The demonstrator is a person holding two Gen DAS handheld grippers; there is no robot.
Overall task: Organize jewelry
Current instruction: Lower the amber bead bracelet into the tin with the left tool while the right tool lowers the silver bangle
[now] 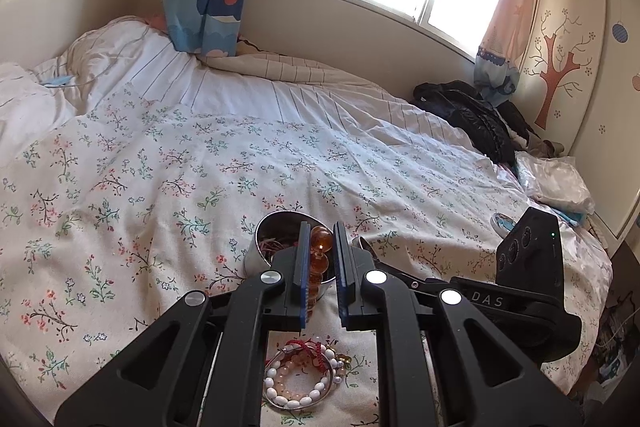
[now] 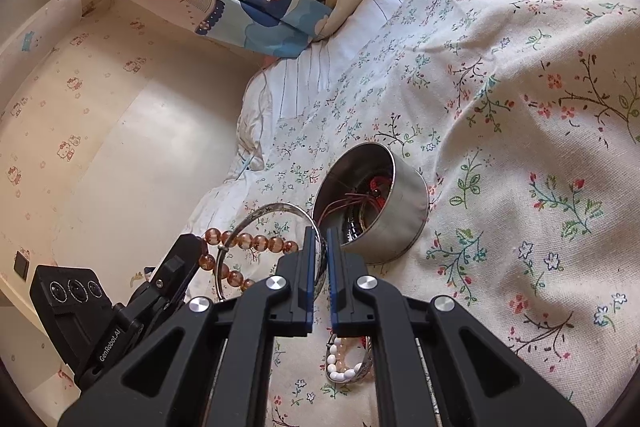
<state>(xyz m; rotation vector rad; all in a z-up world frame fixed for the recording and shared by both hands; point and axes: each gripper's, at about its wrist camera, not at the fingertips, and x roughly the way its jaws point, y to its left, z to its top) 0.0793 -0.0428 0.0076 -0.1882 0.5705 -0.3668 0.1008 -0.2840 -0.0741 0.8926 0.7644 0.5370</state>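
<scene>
Amber bead bracelet (image 1: 320, 259) clamped between left gripper (image 1: 322, 231) pads, hanging lower centre, its strand running down over the round steel tin (image 2: 404, 203). Right gripper (image 2: 319, 233), nearly together, pinches a thin silver bangle (image 2: 276, 211) just left of the tin's mouth. Tin leans open toward both tongs, holding red cords and dark bands. White bead bracelet (image 1: 296, 391) and red cord pile lie on floral bedspread (image 1: 160, 167), bottom centre.

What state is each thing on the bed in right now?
Left gripper: shut on amber bead bracelet.
Right gripper: shut on silver bangle.
Metal tin: lidless, tilted, cords inside.
White bead bracelet: loose on the bedspread, in a small pile.
</scene>
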